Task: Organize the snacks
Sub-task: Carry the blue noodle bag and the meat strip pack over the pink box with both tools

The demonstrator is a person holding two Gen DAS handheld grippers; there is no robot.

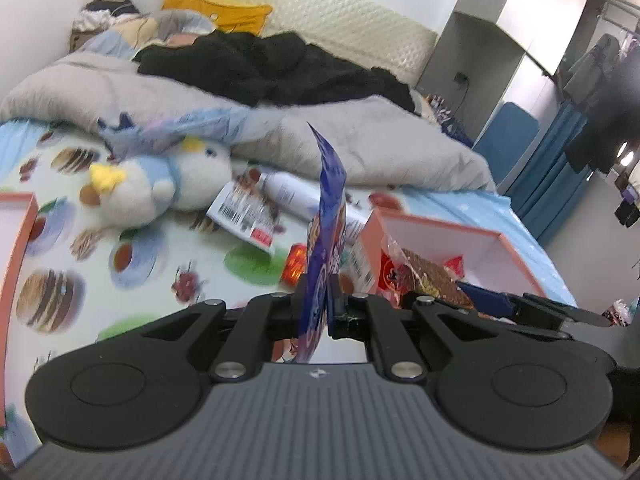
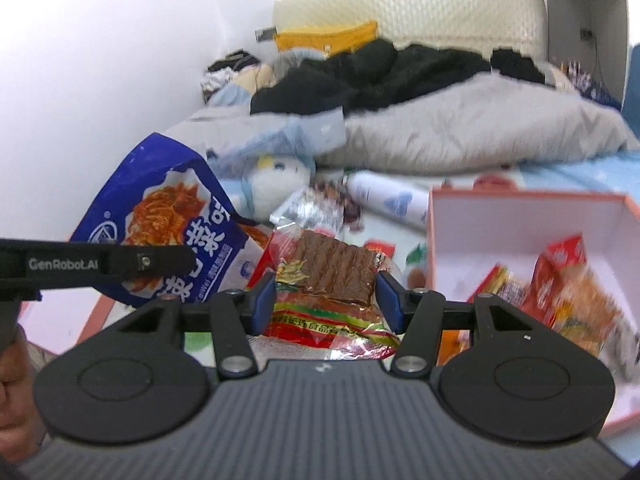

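A blue snack packet (image 1: 326, 216) stands edge-on between the jaws of my left gripper (image 1: 320, 304), which is shut on it. In the right wrist view the same blue packet (image 2: 160, 208) shows its noodle picture, with a left finger (image 2: 120, 264) across it. My right gripper (image 2: 326, 300) is shut on a red-and-green packet of brown slices (image 2: 332, 276), and both blue pads (image 2: 266, 300) press its sides. To the right stands a pink box (image 2: 520, 216) with several red and orange snacks (image 2: 560, 280) inside. Both packets hang above the patterned bedsheet.
A plush penguin (image 1: 160, 184), a white spray can (image 1: 296, 196), a barcode-printed packet (image 1: 244, 212) and a small orange sweet (image 1: 296, 266) lie on the sheet. A grey duvet (image 1: 380, 148) and black clothes (image 1: 260, 68) fill the far bed. Another pink box edge (image 1: 20, 240) sits left.
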